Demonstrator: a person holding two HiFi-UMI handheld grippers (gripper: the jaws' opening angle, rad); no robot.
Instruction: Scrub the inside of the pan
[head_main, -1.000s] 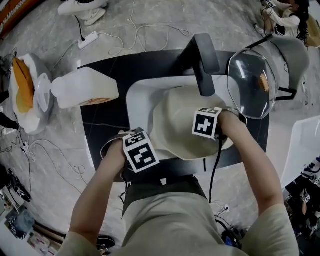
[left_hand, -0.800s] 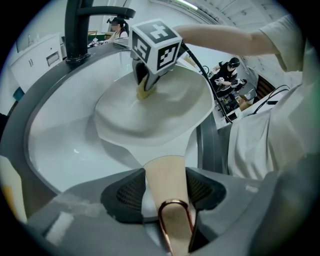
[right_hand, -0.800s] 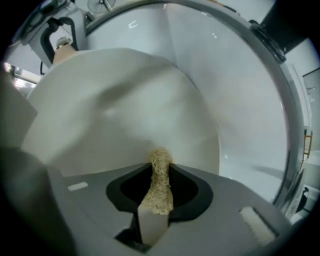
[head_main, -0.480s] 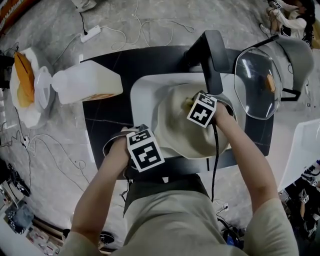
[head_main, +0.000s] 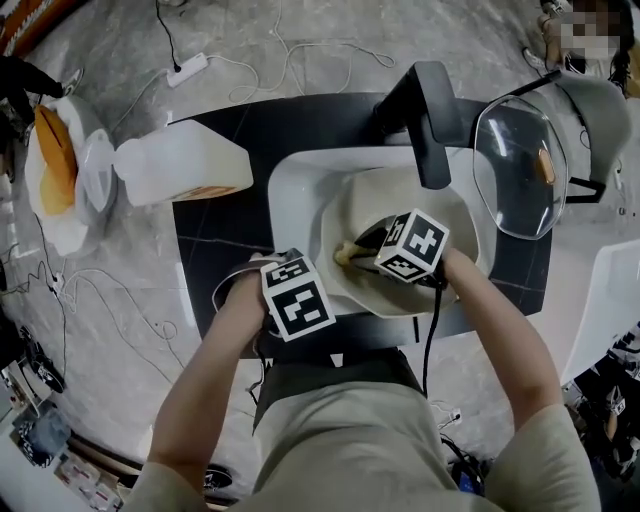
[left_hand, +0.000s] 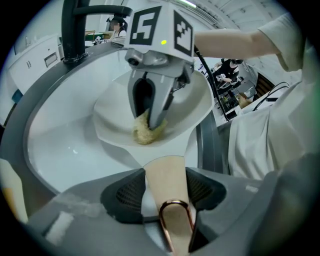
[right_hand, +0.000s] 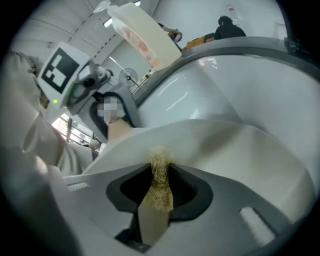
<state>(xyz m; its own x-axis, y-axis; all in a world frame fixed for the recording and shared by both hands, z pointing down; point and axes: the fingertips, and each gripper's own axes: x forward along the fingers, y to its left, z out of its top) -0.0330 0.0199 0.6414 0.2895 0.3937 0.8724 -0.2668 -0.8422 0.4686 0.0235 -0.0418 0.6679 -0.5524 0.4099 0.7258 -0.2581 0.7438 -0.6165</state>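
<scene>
Now right gripper (left_hand: 150, 120) has dragged scrubber (left_hand: 143, 133) across pan (head_main: 440, 205).

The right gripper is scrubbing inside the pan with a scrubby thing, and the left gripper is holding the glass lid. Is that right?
Not quite. The left gripper is shut on the pan handle, not the glass lid; the left gripper view shows it. The right gripper does hold the scrubber inside the pan.
</scene>
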